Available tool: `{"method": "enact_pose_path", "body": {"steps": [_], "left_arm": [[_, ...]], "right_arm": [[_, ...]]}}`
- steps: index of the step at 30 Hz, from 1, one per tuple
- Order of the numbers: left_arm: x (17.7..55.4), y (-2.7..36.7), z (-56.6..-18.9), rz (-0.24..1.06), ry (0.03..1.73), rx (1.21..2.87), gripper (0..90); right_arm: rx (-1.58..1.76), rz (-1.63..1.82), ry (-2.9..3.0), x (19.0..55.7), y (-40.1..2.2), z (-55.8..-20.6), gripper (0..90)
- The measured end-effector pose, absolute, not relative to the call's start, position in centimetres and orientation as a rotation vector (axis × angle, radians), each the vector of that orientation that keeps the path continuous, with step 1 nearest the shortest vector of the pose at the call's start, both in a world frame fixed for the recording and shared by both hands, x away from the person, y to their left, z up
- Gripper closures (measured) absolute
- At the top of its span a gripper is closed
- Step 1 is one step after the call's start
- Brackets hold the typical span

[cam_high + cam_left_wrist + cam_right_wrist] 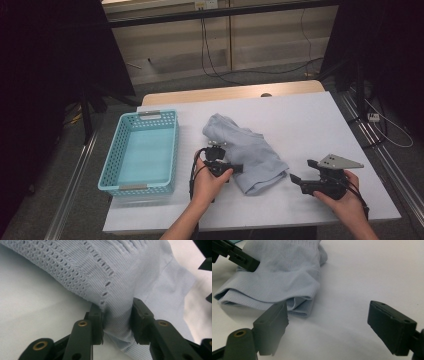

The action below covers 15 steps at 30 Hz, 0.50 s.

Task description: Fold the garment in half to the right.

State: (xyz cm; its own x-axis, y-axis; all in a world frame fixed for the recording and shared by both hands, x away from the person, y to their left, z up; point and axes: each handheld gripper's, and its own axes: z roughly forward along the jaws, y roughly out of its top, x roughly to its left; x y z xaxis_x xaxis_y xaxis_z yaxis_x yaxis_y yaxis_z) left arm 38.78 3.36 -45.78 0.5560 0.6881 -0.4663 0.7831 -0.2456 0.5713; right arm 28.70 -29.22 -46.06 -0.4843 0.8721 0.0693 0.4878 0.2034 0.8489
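A light blue knit garment point(250, 150) lies crumpled in the middle of the white table point(310, 120). At its left edge my left gripper point(229, 167) is held in a hand and points right into the cloth. In the left gripper view the gripper point(117, 320) pinches a fold of the garment point(100, 270), with both pads pressed against the fabric. My right gripper point(302, 171) rests on the table just right of the garment. Its jaws stand wide apart, so the gripper point(328, 315) is open over bare table, and the garment's hem point(282, 272) lies just beyond its left jaw.
An empty turquoise plastic basket point(112, 152) stands at the table's left side. Bare white tabletop stretches behind and to the right of the garment. Beyond the table are a wooden edge, dark curtains and floor cables.
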Motion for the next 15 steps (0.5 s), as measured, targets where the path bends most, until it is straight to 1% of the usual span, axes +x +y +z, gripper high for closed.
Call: {"method": "enact_pose_path", "body": {"steps": [6, 11, 15], "left_arm": [[39.0, 3.9, -45.4, -0.196, 1.194, 1.978, 69.4], [39.3, 5.0, -45.0, -0.249, 1.211, 1.982, 69.3], [39.6, 6.5, -44.1, -0.241, 1.226, 2.004, 68.9]], "right_arm": [[1.269, 1.21, 2.05, 28.7, -29.3, -46.0, 16.8], [1.27, 1.212, 2.039, 28.7, -29.4, -45.9, 16.8], [1.271, 1.216, 2.044, 28.9, -29.3, -45.9, 16.8]]}}
